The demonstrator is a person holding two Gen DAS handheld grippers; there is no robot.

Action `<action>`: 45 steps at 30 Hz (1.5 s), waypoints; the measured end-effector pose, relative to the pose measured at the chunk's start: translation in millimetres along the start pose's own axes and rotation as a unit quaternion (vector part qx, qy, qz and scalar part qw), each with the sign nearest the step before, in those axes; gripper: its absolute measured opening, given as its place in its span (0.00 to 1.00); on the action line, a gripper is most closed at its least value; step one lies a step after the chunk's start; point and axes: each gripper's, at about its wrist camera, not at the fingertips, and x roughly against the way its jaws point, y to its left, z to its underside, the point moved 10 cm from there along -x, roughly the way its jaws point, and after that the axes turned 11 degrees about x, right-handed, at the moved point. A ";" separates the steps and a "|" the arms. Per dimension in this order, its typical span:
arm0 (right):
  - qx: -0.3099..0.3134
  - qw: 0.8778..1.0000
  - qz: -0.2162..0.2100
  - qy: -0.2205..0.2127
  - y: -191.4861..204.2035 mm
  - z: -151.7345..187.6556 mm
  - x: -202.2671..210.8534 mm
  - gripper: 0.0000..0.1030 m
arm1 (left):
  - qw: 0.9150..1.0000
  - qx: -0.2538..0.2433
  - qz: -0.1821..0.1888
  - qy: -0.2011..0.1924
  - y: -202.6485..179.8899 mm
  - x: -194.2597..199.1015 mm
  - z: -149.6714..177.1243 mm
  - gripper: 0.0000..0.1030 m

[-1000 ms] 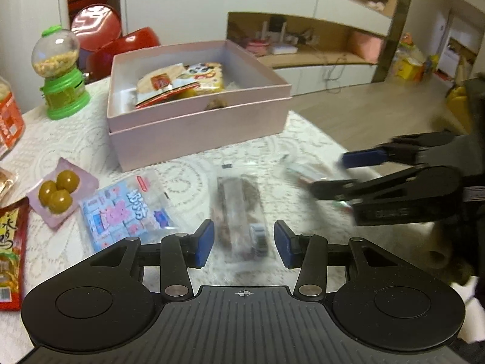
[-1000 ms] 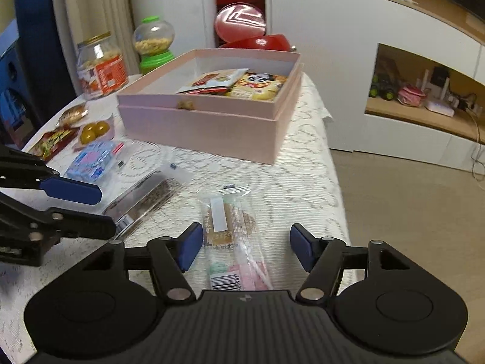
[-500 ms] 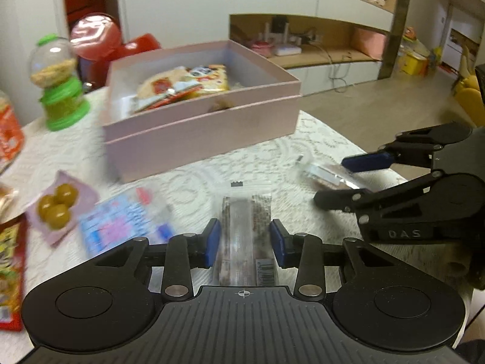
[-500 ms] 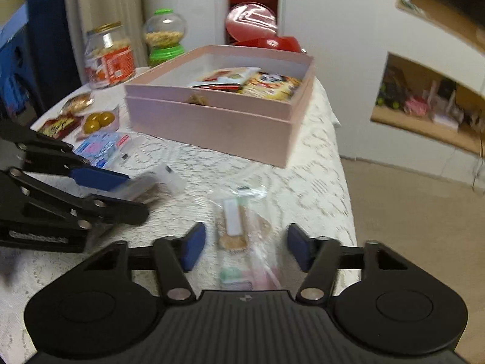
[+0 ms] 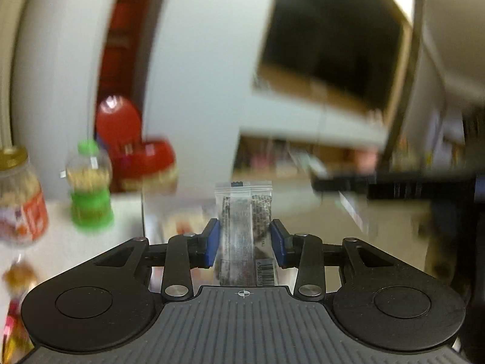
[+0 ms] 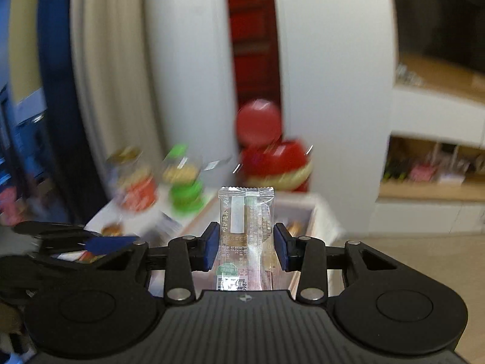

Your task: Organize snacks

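Dark-filled clear packet [image 5: 245, 227] now clamped between the blue pads of the left gripper [image 5: 245, 244], standing nearly upright at 12 o'clock of the gripper body and clear of the table; lay flat on the lace cloth a second ago. Pale wafer packet [image 6: 246, 233] likewise pinched in the right gripper [image 6: 246, 247], jaws just closed onto it from well apart, packet raised off the cloth where it lay before. Both packets lifted together; both views heavily smeared. Pink box [image 6: 306, 212] visible only in part, behind and at about 1 o'clock of the wafer packet in the right view; not clearly made out in the left view. Green candy dispenser [image 5: 89, 191] and orange-labelled jar [image 5: 21, 200] at 9 to 10 o'clock in the left view, red bin [image 5: 133, 148] behind. Judged: pick-up complete on both sides, carry to the box next; thin wrappers held by their edges, some risk of slipping or sagging during travel.
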 end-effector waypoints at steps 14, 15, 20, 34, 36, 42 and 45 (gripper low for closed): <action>-0.037 0.992 0.013 0.122 -15.5 22.0 -156.9 0.60 | 0.984 0.141 -0.007 0.109 100.9 -126.5 20.1 0.45; -0.035 0.992 0.012 0.123 -15.4 26.1 -160.2 0.66 | 0.986 0.135 -0.008 0.099 106.4 -118.0 15.9 0.45; -0.025 0.993 0.008 0.118 -2.6 38.6 -155.4 0.72 | 0.991 0.111 -0.067 0.036 160.0 -62.4 -9.5 0.45; 0.083 0.981 -0.132 0.113 152.3 55.9 -129.7 0.77 | 0.954 0.172 -0.243 0.019 327.8 -2.5 31.1 0.44; 0.091 0.979 -0.135 0.126 168.3 66.3 -136.3 0.77 | 0.963 0.151 -0.221 0.036 311.7 -5.4 35.9 0.44; 0.101 0.971 -0.140 0.167 193.0 98.1 -159.8 0.77 | 0.979 0.075 -0.170 0.080 253.6 -9.5 57.4 0.44; 0.099 0.971 -0.139 0.164 196.8 104.7 -161.7 0.83 | 0.983 0.054 -0.153 0.085 235.2 -4.5 65.6 0.44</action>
